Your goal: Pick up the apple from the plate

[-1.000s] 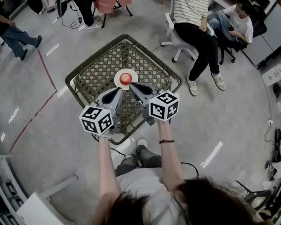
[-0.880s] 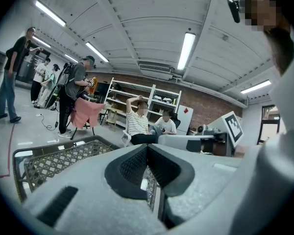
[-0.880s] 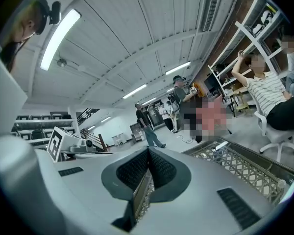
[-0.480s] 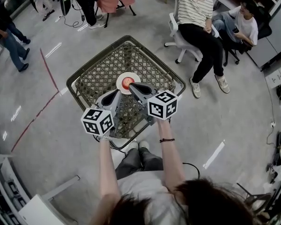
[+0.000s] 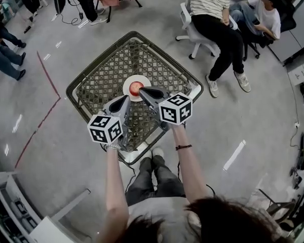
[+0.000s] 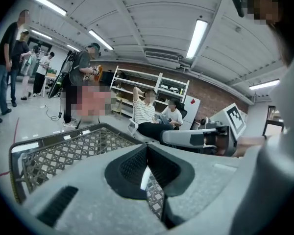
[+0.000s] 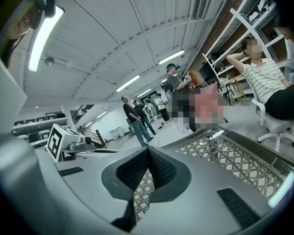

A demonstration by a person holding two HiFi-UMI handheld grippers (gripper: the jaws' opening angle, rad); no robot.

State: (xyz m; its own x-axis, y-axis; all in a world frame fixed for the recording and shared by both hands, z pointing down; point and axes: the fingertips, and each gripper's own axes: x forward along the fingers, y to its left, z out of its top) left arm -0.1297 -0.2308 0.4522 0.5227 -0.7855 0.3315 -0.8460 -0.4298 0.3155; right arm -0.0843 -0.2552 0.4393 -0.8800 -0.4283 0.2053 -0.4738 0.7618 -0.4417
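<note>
The right tool (image 5: 141, 89) has its jaws pressed together at the tips with nothing between them; its own view shows only lattice through the slit under the pads. The left tool (image 5: 126, 98) is the same, pinched to a narrow line and empty.

In the head view, the apple (image 5: 136, 87) lies at about ten o'clock from the right tool's tip, just beside it and perhaps touching; I cannot tell which. From the left tool's tip it lies at about one o'clock, near but clearly apart. The right tool is therefore the nearer.

The apple sits in the middle of the white plate (image 5: 127, 83), which rests near the centre of the lattice-topped counter (image 5: 104, 80). Neither gripper view shows the fruit: both tools point nearly level, over it.

The apple is round, with no long axis to line up with. As I judge it, the pick turns on the right tool spreading its jaws before they can straddle the fruit.
</note>
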